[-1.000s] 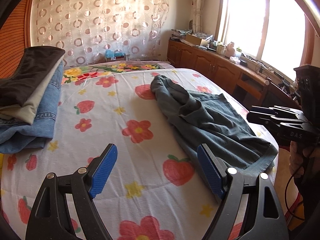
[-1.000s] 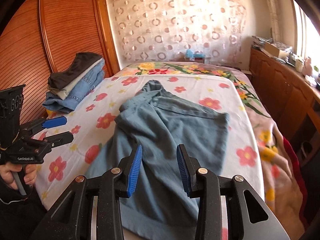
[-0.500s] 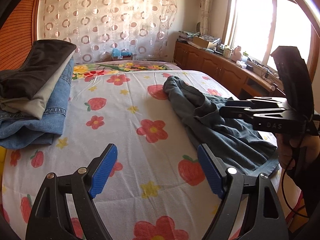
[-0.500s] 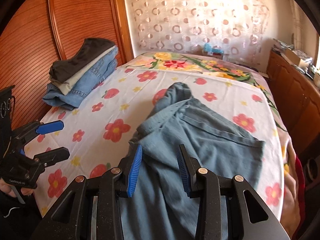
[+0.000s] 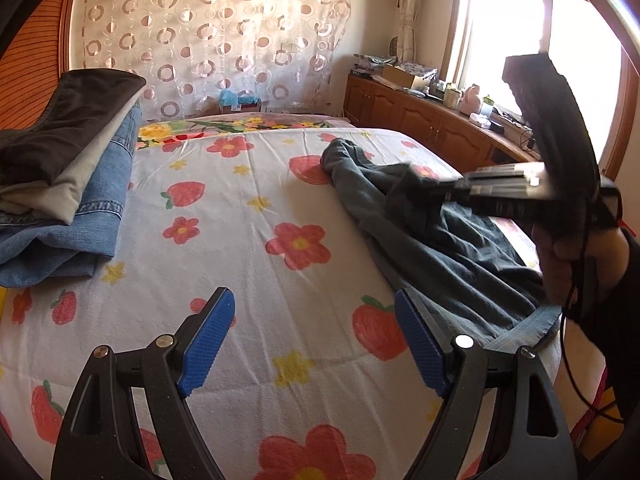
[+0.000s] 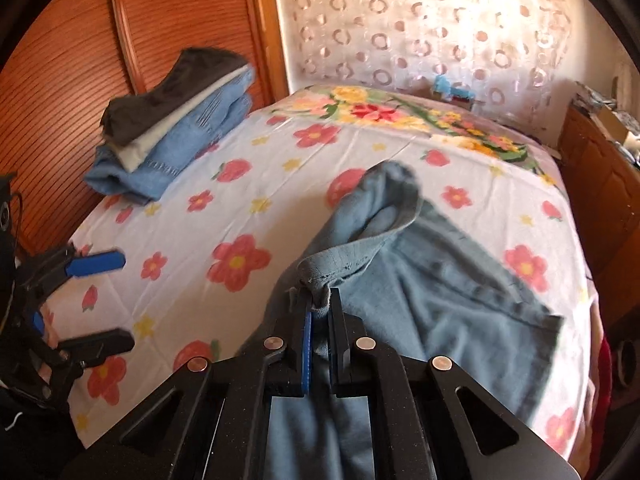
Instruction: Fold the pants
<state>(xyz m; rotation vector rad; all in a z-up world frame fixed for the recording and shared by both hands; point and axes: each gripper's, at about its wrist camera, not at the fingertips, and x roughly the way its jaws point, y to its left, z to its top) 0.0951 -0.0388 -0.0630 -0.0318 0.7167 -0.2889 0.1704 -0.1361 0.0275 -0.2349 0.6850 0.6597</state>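
1. Left wrist view: the left gripper (image 5: 314, 344) hangs spread and empty over the bed (image 5: 248, 240). The pants (image 5: 432, 232) lie to its right, where the right gripper (image 5: 416, 188) bites them. The stack of folded clothes (image 5: 68, 184) sits well off to its left, no obstacle.
2. Right wrist view: the right gripper (image 6: 319, 312) is pressed together on a bunched edge of the pants (image 6: 440, 300). So small a pinch could slip, or drag the crumpled cloth unevenly. The left gripper (image 6: 100, 300) waits apart to its left.
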